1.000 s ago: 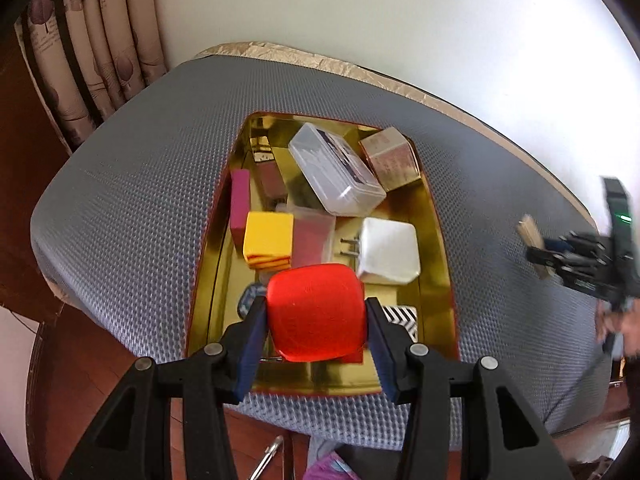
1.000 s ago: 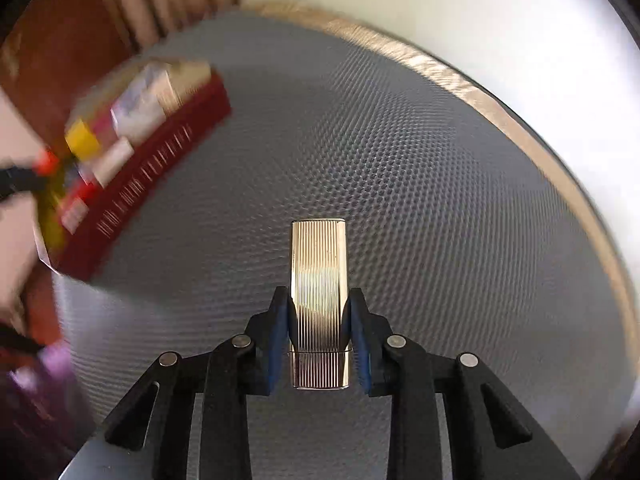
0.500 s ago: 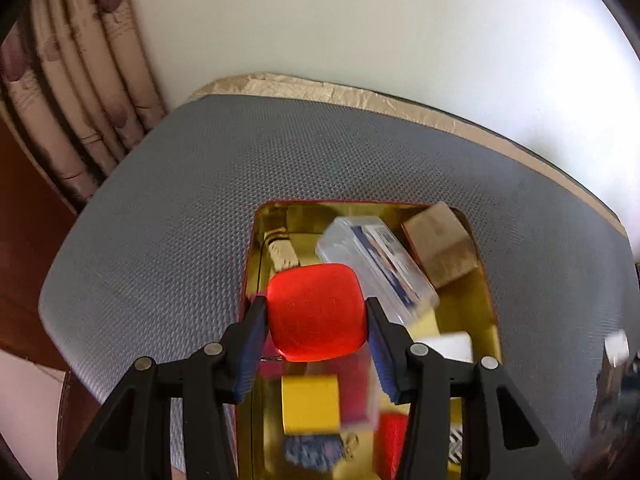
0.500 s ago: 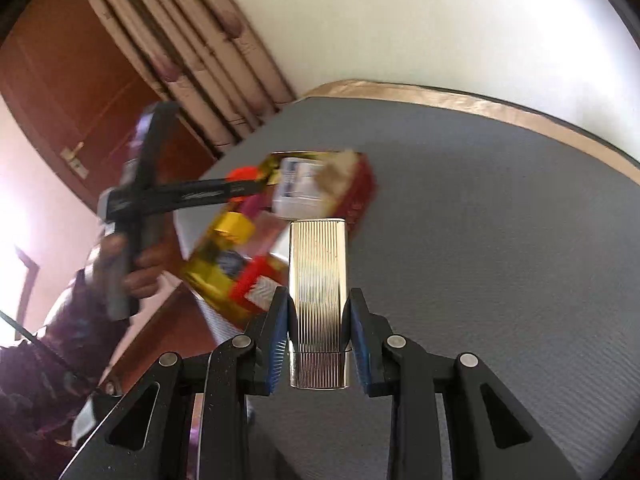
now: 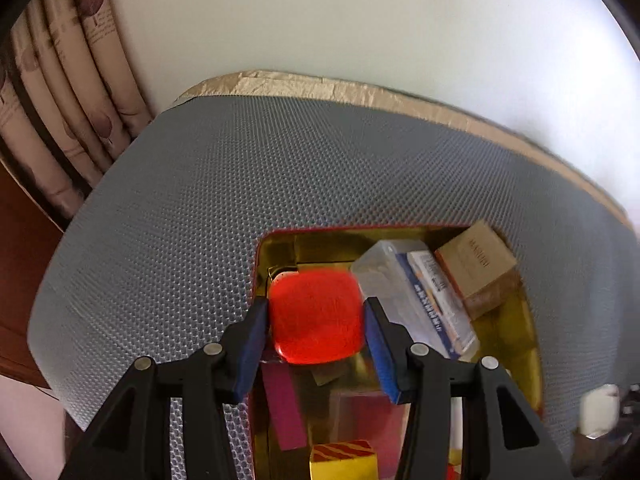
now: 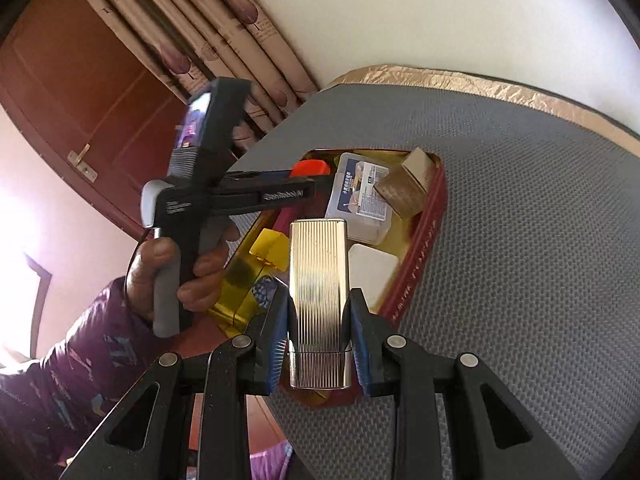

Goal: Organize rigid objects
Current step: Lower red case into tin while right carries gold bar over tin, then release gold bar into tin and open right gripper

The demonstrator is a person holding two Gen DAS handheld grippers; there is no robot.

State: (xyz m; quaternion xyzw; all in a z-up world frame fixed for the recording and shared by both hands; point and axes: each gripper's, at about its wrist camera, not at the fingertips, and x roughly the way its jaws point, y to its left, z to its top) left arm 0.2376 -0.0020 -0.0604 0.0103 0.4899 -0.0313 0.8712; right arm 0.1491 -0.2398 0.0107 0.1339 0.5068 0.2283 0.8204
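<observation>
Ribbed silver metal case [image 6: 318, 300], clamped across its smooth narrow sides by the right gripper [image 6: 319, 354], looks stiff yet slippery; left gripper [image 5: 316, 338] jaws clamp the rounded red plastic block [image 5: 316, 316].

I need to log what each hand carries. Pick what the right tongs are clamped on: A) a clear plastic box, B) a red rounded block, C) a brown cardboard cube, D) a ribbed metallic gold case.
D: in the right wrist view the right tongs press on both sides of the ribbed gold case, upright above the tin; the red block sits in the left tongs.
</observation>
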